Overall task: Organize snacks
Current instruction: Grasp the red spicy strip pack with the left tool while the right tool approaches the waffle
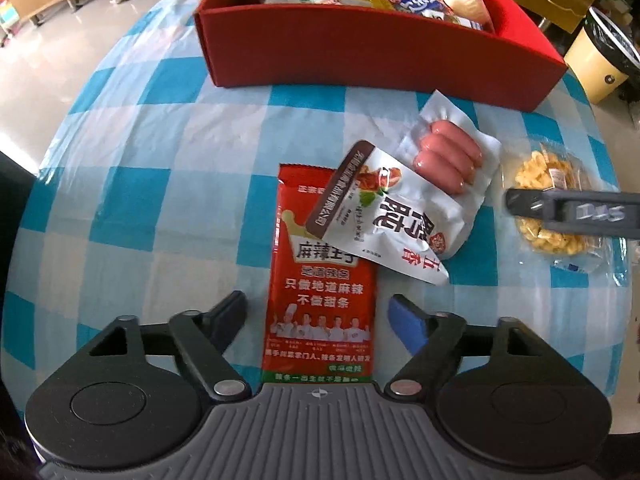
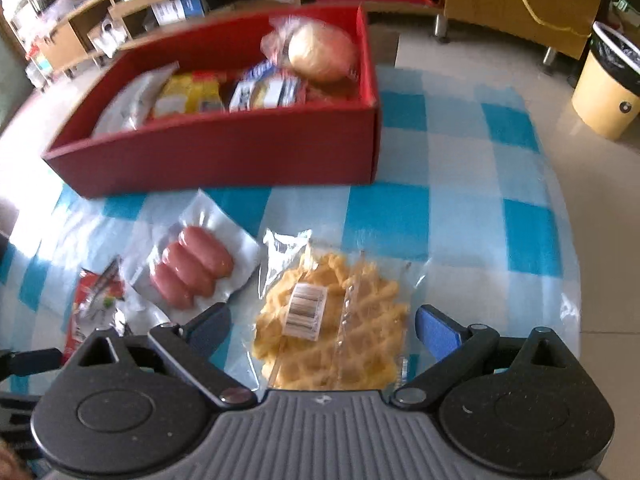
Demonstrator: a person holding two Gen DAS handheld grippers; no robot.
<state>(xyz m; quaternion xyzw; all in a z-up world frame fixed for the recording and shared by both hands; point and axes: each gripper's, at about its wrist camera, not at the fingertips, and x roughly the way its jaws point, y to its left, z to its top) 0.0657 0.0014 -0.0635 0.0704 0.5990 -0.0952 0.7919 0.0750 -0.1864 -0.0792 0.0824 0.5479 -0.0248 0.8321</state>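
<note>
Red box (image 2: 216, 160) blurred; its snacks' labels unreadable.

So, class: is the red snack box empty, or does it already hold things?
Already holding things. The red box contains several packets and a wrapped bun; the sausage pack and waffle pack lie outside on the tablecloth.

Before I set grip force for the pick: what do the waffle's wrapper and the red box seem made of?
Waffle wrapper: thin clear plastic film, glossy, going by its crinkles, glare and the waffle showing through. Red box: probably matte cardboard, with flat, thin, dull walls; a coated board is possible.
</note>
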